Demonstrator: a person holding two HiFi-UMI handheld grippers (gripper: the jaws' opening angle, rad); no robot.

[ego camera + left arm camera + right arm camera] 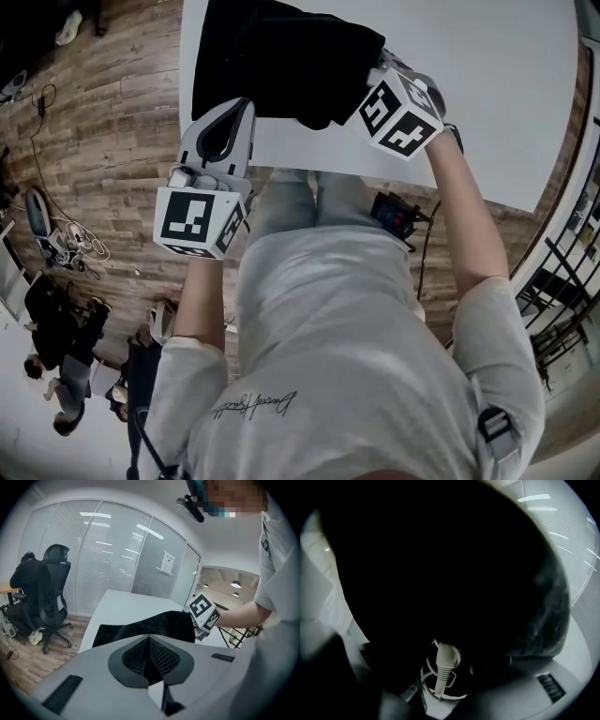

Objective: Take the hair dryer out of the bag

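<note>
A black cloth bag (281,56) lies on the white table (487,94), near its front edge. My left gripper (242,105) is shut on the bag's near left edge. In the left gripper view its jaws (149,638) meet at the dark cloth of the bag (154,625). The right gripper's marker cube (403,112) shows at the bag's right side, and its jaws are hidden inside. In the right gripper view the inside of the bag (440,564) is dark. A white ribbed cord end of the hair dryer (443,665) sits between my right gripper's (440,677) open jaws. The dryer's body is hidden.
The table's front edge is close to my body, with wood floor (103,141) to the left. A black device with a cable (398,214) lies on the floor under the edge. A person sits in an office chair (51,597) by a glass wall. People stand at the lower left (66,366).
</note>
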